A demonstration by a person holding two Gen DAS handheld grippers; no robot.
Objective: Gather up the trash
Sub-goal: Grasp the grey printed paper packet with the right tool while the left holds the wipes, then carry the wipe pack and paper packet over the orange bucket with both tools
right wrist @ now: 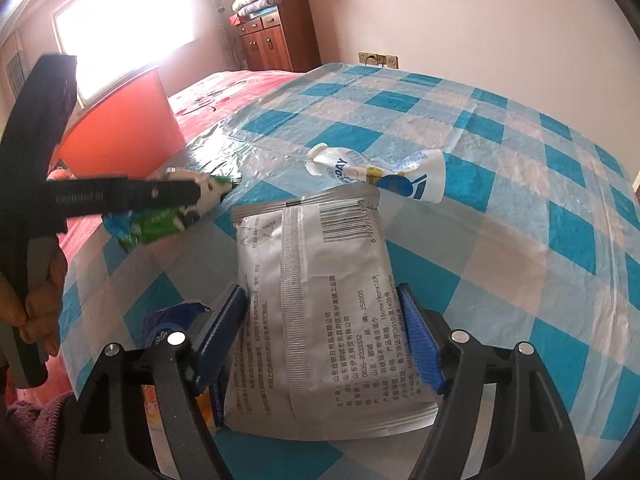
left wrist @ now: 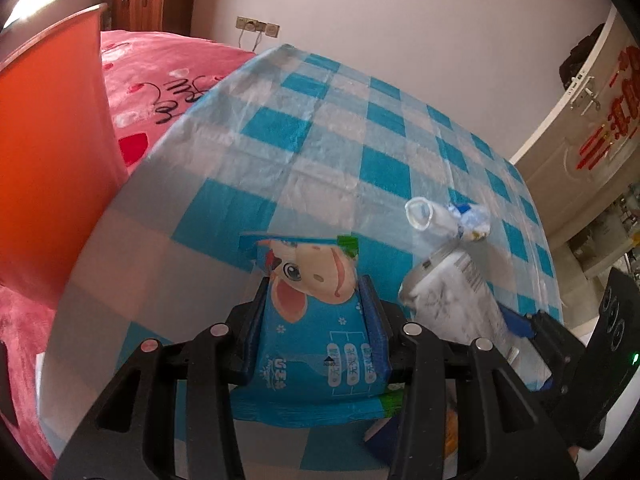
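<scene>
- Low in the middle of my left wrist view, my left gripper (left wrist: 316, 300) is pinching a blue plastic packet printed with a cartoon cow face (left wrist: 320, 320); both blue pads press its sides, and the packet stands upright between them.
- Behind that packet spreads a blue-and-white checked plastic sheet (left wrist: 360, 128) covering the table.
- At the left edge of the same view stands a tall orange-red plastic bin (left wrist: 52, 152), with a pink bedspread (left wrist: 160, 76) behind and beside it.
- To the right of centre lies a crumpled white squeeze pouch with a round spout (left wrist: 444, 218), resting on the sheet.
- Low in the middle of my right wrist view, my right gripper (right wrist: 324, 328) has a flat silver foil sachet with a barcode and printed text (right wrist: 316, 280) between its jaws. The blue fingers (right wrist: 420, 344) sit at the sachet's two long edges; I cannot tell whether they are pressing it. The sachet lies on the checked sheet.
- At the left of that view I see my left gripper from the side, a hand (right wrist: 40, 304) on its handle, with the packet at its tip, near the bin.
- At the lower left, beside the right gripper's left finger, lies a blue and orange wrapper (right wrist: 168, 328), partly hidden.
</scene>
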